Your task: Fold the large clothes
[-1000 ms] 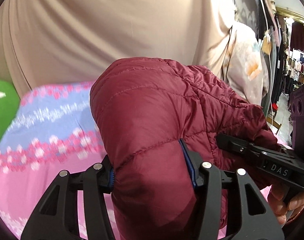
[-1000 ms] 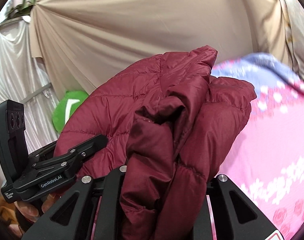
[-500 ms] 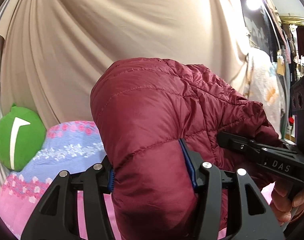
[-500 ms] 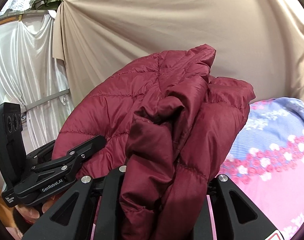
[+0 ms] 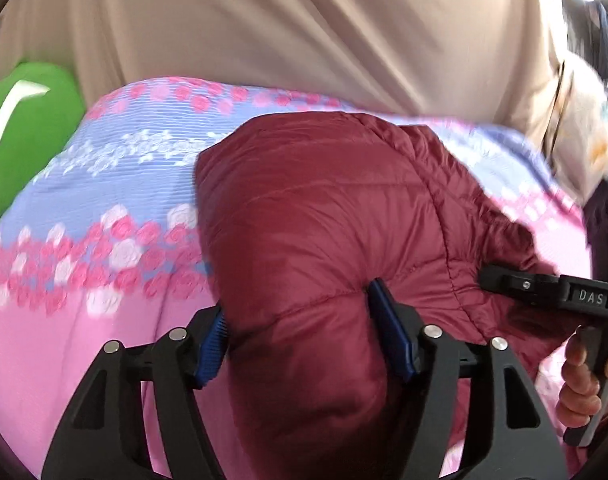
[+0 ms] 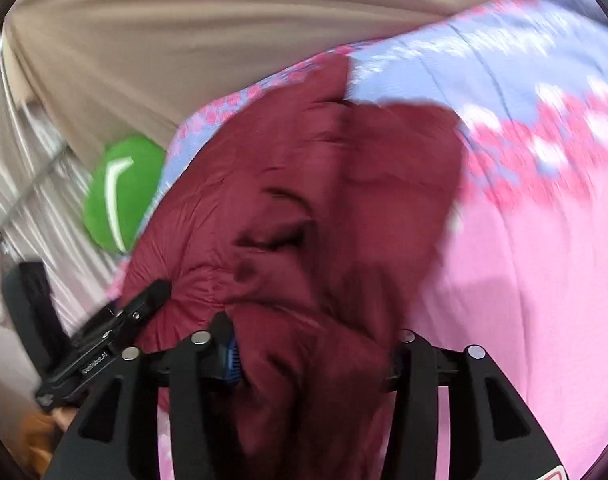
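The jacket (image 5: pixel 327 216), a bunched maroon puffer, lies on the bed (image 5: pixel 104 208) with its pink and blue floral cover. The left gripper (image 5: pixel 300 320) has a fold between its jaws, which are opening; its blue pads (image 5: pixel 387 328) still touch the fabric. The right gripper (image 6: pixel 315 344) also straddles a fold and is opening, its grip unclear through blur. A green cushion (image 6: pixel 120 192) sits by the beige curtain (image 6: pixel 184 32).

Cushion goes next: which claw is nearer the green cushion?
Left. Both claws' jaws are opening, jacket between them; left claw on the green cushion's side, right claw farther off.
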Tool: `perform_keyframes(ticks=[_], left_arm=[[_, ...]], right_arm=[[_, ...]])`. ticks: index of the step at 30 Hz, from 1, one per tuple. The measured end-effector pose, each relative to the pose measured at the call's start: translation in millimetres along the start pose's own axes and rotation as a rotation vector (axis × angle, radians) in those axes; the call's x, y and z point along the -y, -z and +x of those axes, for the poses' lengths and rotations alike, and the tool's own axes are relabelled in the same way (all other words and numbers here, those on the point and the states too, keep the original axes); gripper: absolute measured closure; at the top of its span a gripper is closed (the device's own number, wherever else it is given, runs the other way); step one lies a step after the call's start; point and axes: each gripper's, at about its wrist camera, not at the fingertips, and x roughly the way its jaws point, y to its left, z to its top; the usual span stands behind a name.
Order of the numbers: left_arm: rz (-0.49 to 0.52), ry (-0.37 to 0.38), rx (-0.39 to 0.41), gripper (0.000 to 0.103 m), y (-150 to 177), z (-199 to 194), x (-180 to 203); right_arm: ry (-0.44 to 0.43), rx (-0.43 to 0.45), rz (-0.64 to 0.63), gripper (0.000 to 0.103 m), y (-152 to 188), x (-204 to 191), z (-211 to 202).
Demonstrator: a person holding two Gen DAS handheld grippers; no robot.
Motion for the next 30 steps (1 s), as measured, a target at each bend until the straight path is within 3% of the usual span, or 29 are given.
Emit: perform_keyframes(ticks=[4,6,7,8,12,13,16,19,23,26,30], left_arm=[[0.069,-0.117,0.061,0.038,2,-54,7],[0.07,-0.122,0.056,0.038,-1,-71,11],[0.058,-0.115,0.042,0.038,-2,-76,12],[0.033,-0.102,0.013,0.038,-1,-78,9],[-0.056,-0.047,-0.041,0.038,-1,-63,5],[-0.063,-0.067,-0.061,0.038,1,-54,5],[-0.066,-0.143,-0.139,0.037,12,-37,1],[-0.1,-0.136,-0.195,0.037,33,-29,-9],[-0.109,-0.15,-0.218,0.037,46,-22,-8],[-0.108,-0.166,-0.207,0.037,42,-29,-4],[-0.105,-0.176,-0.198,0.037,40,-36,-2]], right_arm=[[0.112,0.084,-0.033,0.052,12,-2,-52],[0.147,0.114,-0.064,0.071,15,-6,-76],[0.143,0.116,-0.101,0.087,18,-20,-84],[0.141,0.113,-0.132,0.09,20,-25,-91],[0.116,0.102,-0.25,0.09,27,-75,-79],[0.13,0.101,-0.27,0.09,27,-81,-70],[0.176,0.01,-0.239,0.091,32,-70,-39],[0.16,-0.08,-0.174,0.099,51,-50,-16],[0.147,-0.105,-0.135,0.1,59,-41,-12],[0.181,-0.06,-0.161,0.094,53,-60,-33],[0.229,0.04,-0.218,0.094,46,-80,-56]])
